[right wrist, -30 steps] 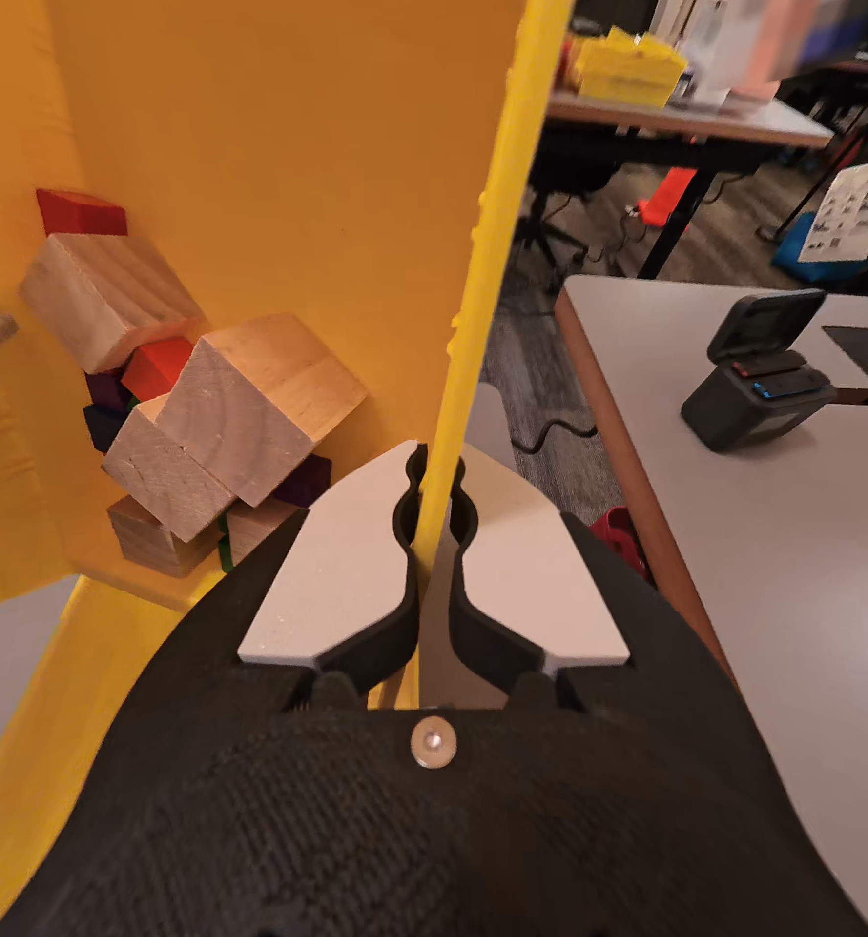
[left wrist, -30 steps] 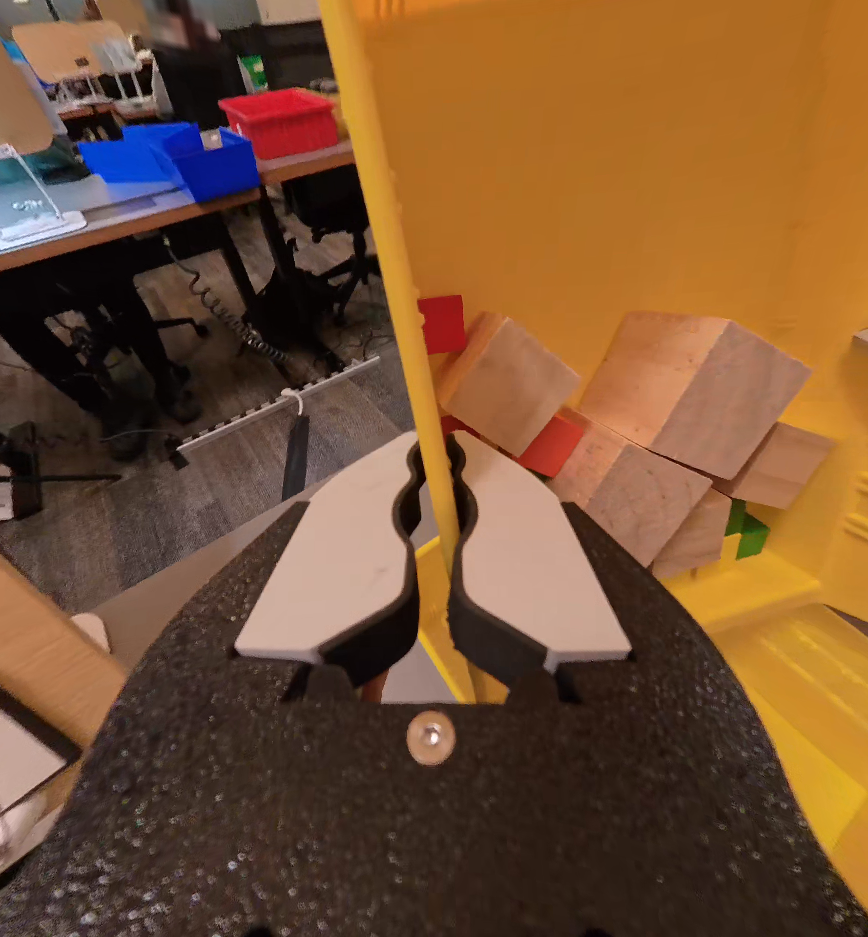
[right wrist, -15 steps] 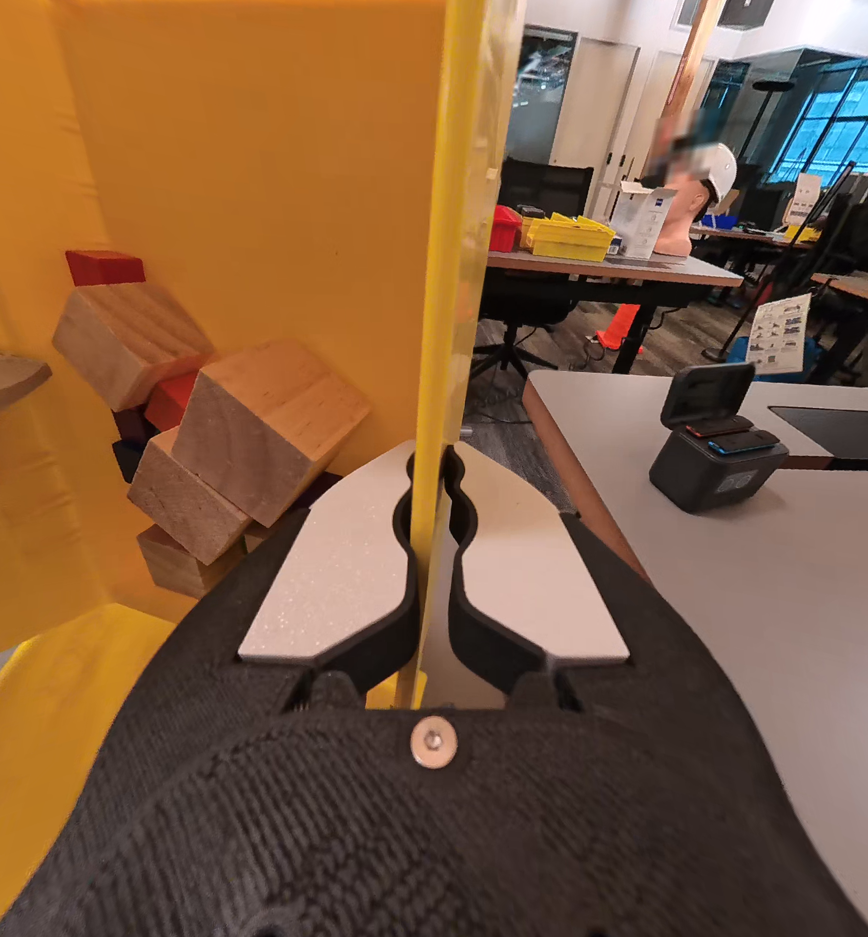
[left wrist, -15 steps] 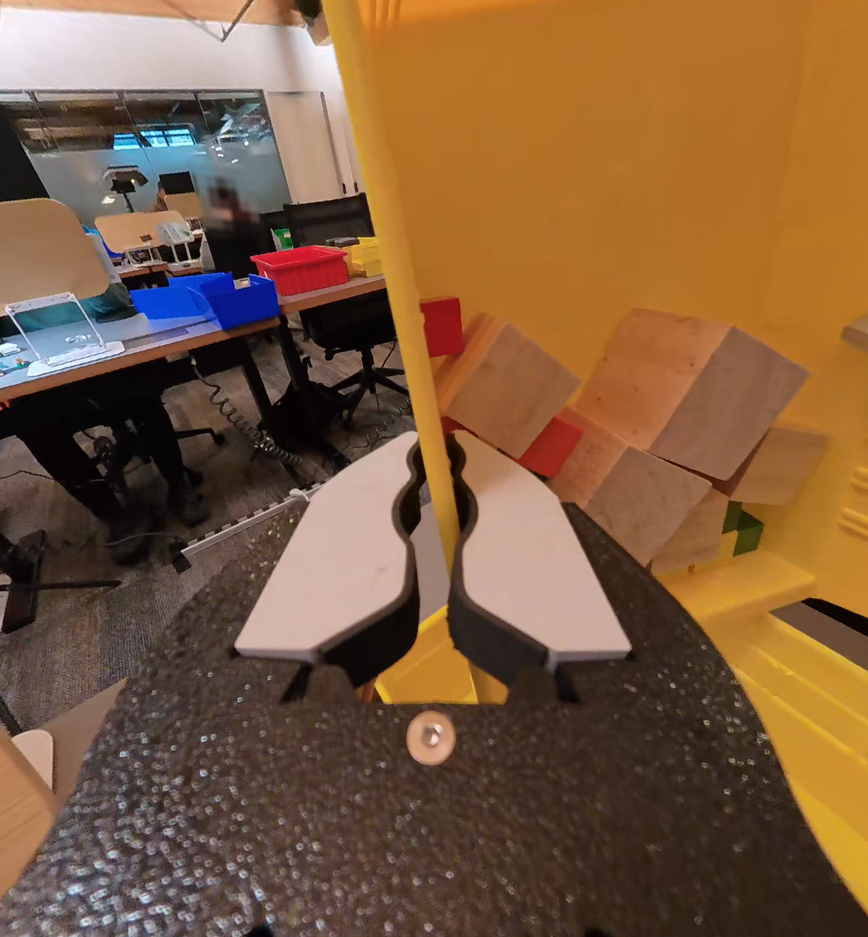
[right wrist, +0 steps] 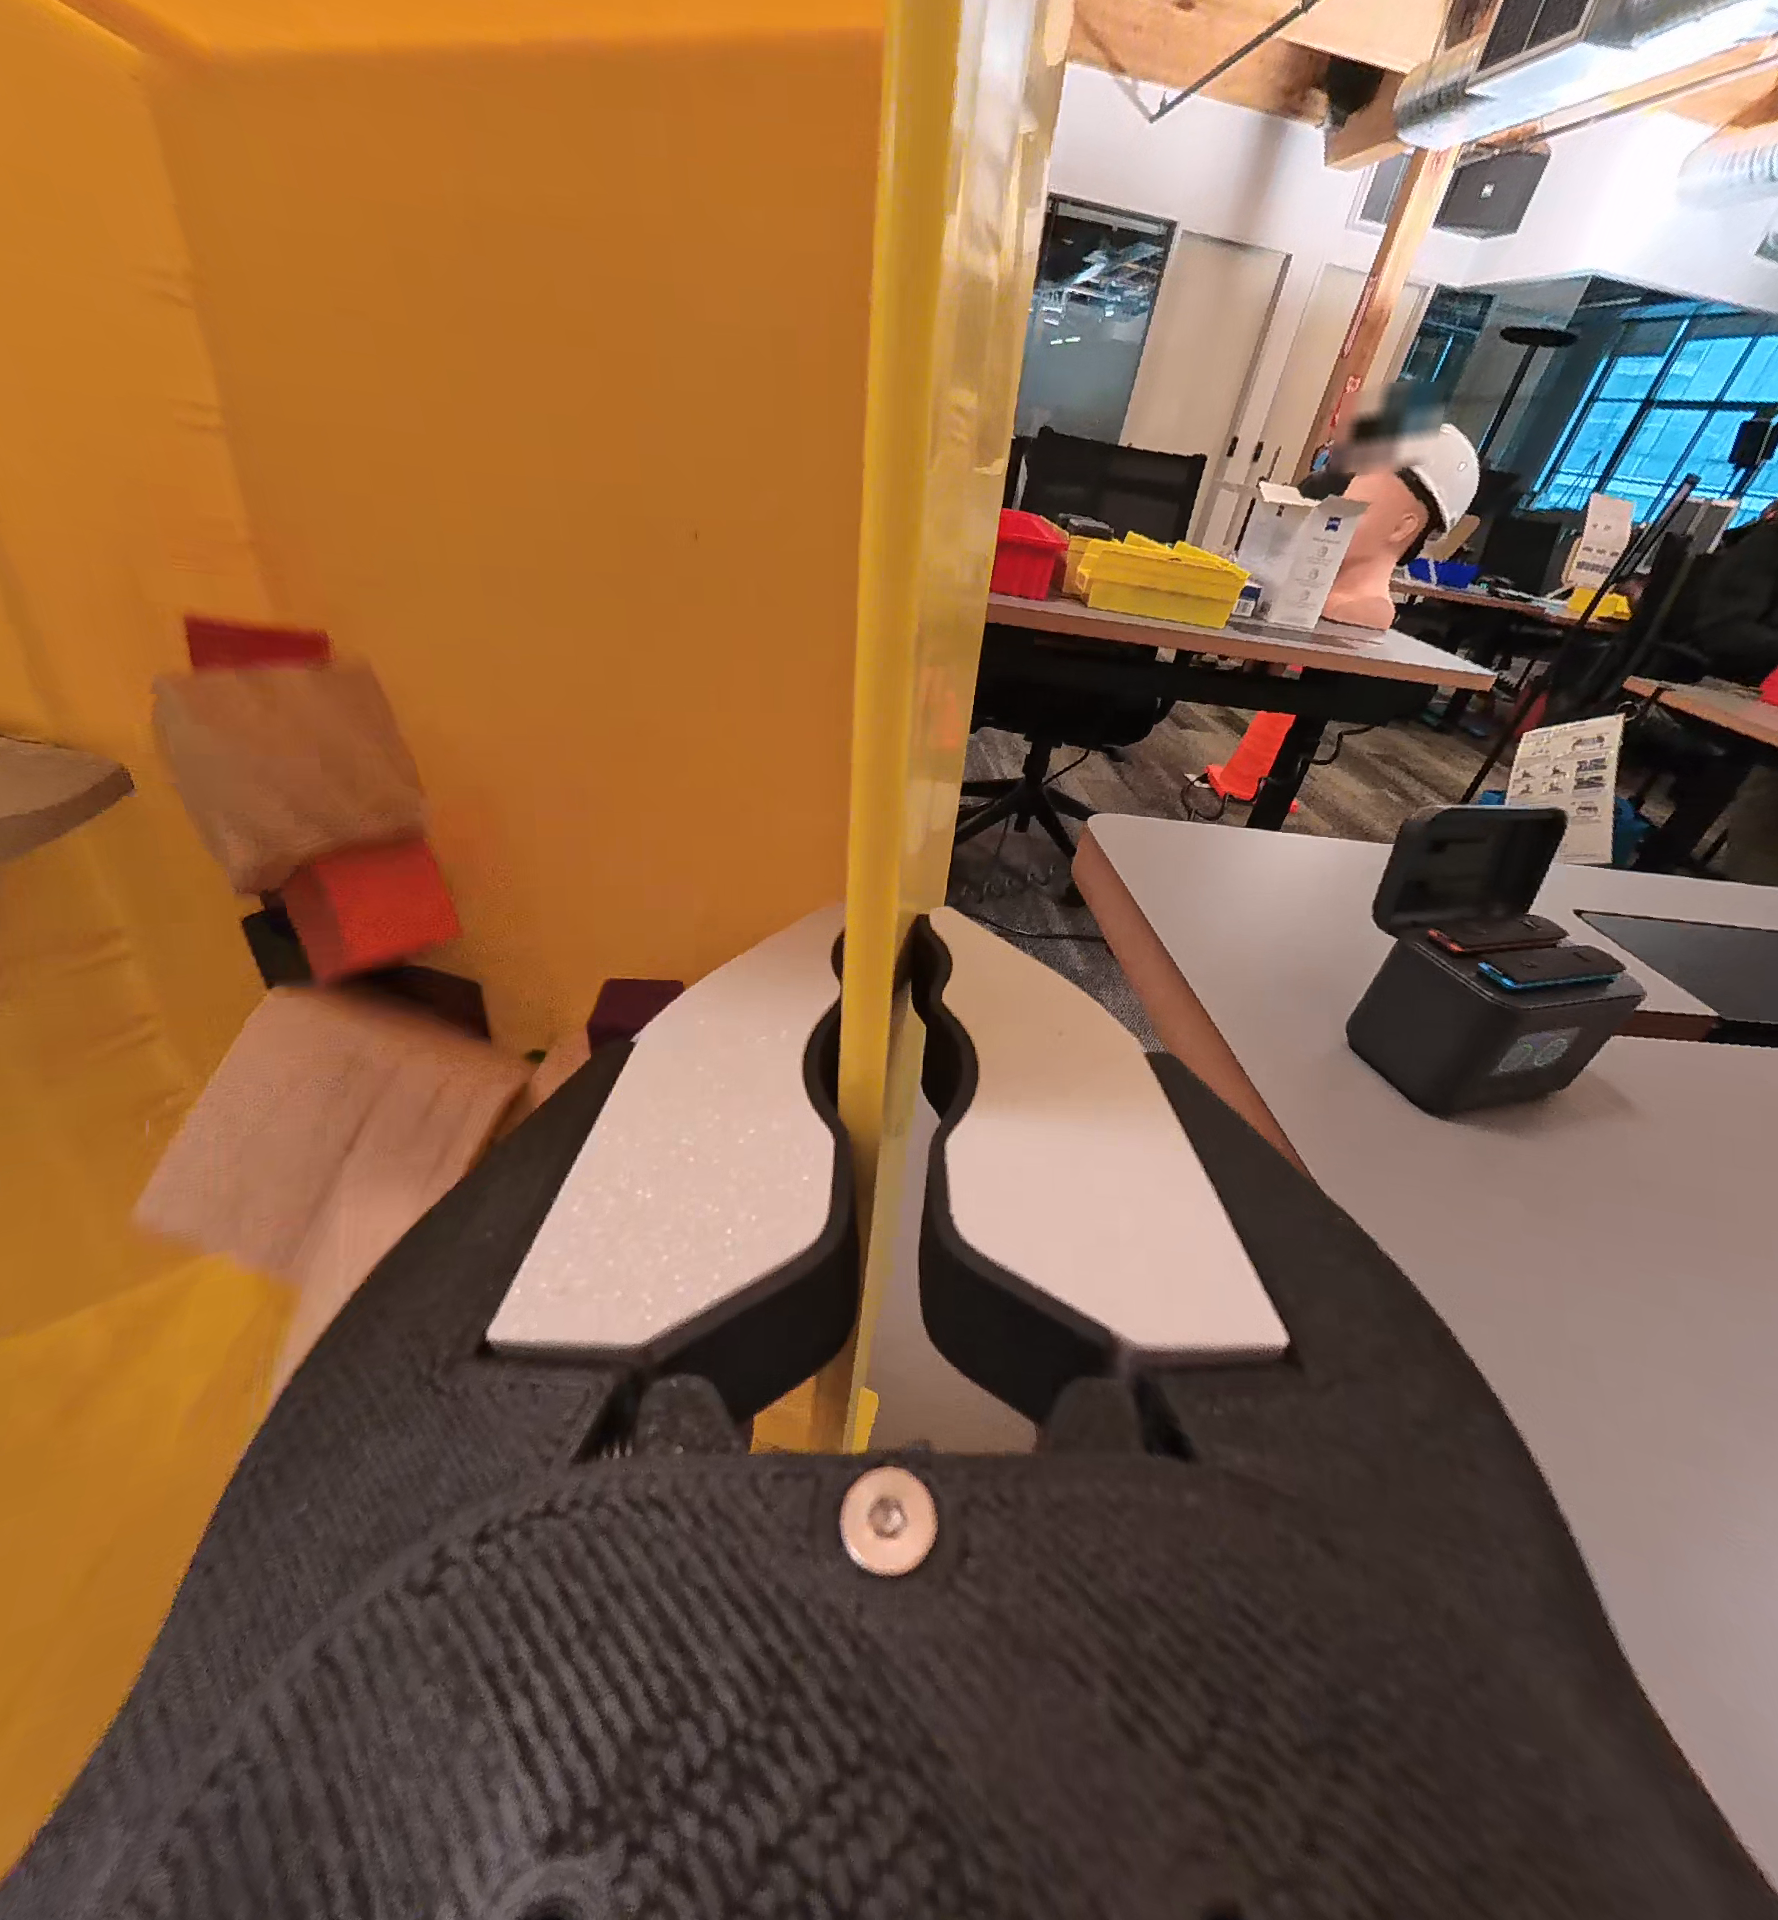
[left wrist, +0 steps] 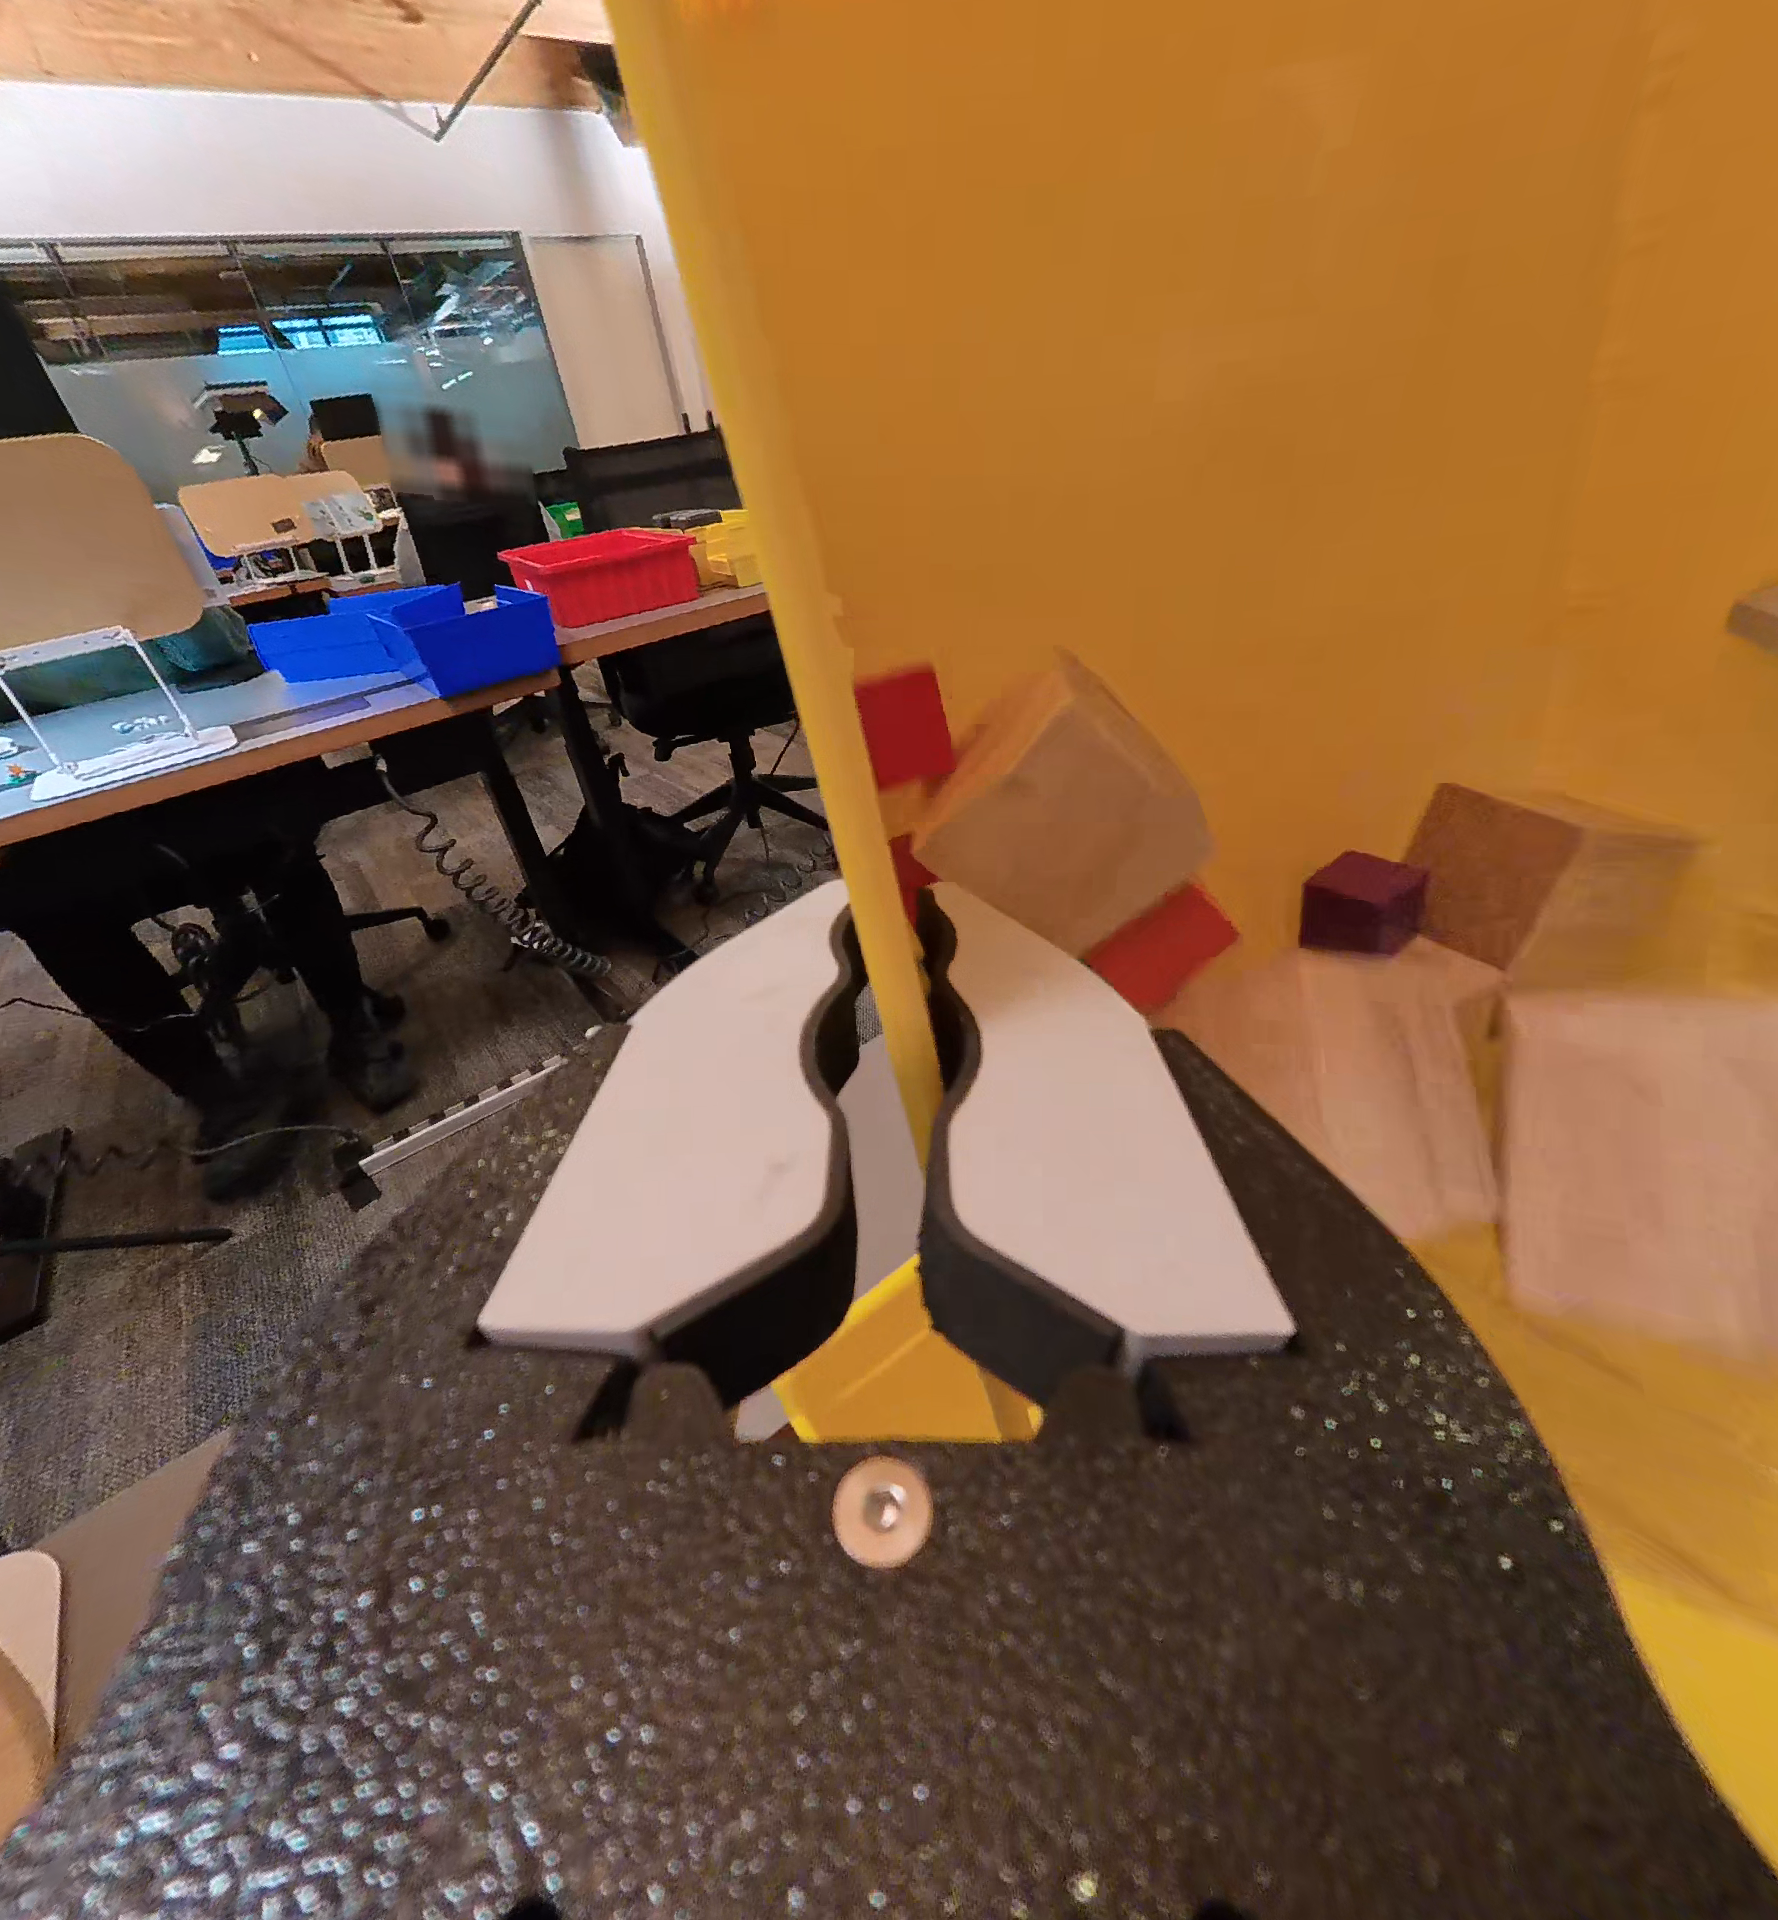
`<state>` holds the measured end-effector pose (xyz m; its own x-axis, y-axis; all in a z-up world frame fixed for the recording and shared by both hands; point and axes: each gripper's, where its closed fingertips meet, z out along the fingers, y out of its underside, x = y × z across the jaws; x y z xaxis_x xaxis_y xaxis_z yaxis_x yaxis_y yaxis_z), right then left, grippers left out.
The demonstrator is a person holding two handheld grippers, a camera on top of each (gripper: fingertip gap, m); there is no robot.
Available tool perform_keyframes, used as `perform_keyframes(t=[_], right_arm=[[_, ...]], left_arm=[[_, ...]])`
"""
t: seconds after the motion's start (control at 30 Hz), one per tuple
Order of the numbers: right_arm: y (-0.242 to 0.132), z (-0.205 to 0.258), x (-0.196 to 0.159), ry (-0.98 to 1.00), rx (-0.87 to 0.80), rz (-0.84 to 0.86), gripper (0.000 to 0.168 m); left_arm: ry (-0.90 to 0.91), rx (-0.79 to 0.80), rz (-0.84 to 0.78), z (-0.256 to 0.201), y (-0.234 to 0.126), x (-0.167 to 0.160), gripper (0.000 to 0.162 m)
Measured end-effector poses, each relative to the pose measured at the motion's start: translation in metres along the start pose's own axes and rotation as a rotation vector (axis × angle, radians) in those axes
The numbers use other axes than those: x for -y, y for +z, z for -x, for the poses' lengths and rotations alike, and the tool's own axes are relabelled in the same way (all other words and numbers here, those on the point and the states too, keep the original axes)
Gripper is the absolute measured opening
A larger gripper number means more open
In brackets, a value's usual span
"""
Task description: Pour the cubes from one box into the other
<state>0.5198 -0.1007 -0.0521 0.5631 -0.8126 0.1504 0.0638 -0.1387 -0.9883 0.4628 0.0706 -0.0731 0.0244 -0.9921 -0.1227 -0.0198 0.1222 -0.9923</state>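
I hold a yellow box [left wrist: 1228, 416] tipped steeply, with both grippers clamped on its side walls. My left gripper [left wrist: 890, 914] is shut on the left wall [left wrist: 843, 727]. My right gripper [right wrist: 880, 935] is shut on the right wall [right wrist: 895, 520]. Inside the box, large wooden cubes [left wrist: 1061, 810], small red cubes [left wrist: 1160, 940] and a purple cube [left wrist: 1363, 899] are sliding; several wooden ones [left wrist: 1674, 1153] are blurred with motion. In the right wrist view the wooden cubes [right wrist: 282, 758] and a red cube [right wrist: 376, 904] show too. The other box is hidden.
A grey table with a wood edge [right wrist: 1487, 1247] lies to the right, with a black case with an open lid [right wrist: 1487, 997] on it. Farther desks hold blue bins [left wrist: 449, 634], a red bin [left wrist: 604, 571] and yellow bins [right wrist: 1155, 577]. Office chairs and cables are on the floor.
The box has tipped further up and both views have swung upward. The cubes have broken from their pile and are sliding down; a purple cube has come into view.
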Motion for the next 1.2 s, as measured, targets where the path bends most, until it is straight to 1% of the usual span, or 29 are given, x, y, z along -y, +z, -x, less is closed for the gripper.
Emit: perform_keyframes(t=[0.3, 0.47, 0.77, 0.97, 1.2], right_arm=[[0.006, 0.004, 0.001, -0.011, 0.016, -0.031, 0.008], [0.003, 0.005, 0.006, -0.009, 0.011, -0.078, 0.008], [-0.003, 0.008, 0.028, -0.014, 0.02, -0.179, 0.006], [-0.002, 0.01, 0.033, -0.043, 0.029, -0.176, 0.006], [-0.002, 0.014, 0.035, -0.011, 0.039, -0.211, 0.006]], left_arm=[[0.004, 0.003, -0.022, 0.005, 0.0, -0.001, 0.009], [0.014, 0.007, -0.06, 0.006, -0.004, 0.005, 0.009], [0.012, 0.064, -0.157, 0.007, -0.017, 0.019, 0.009], [0.005, 0.061, -0.15, 0.01, -0.018, 0.021, 0.009], [0.013, 0.076, -0.175, 0.014, -0.02, 0.022, 0.009]])
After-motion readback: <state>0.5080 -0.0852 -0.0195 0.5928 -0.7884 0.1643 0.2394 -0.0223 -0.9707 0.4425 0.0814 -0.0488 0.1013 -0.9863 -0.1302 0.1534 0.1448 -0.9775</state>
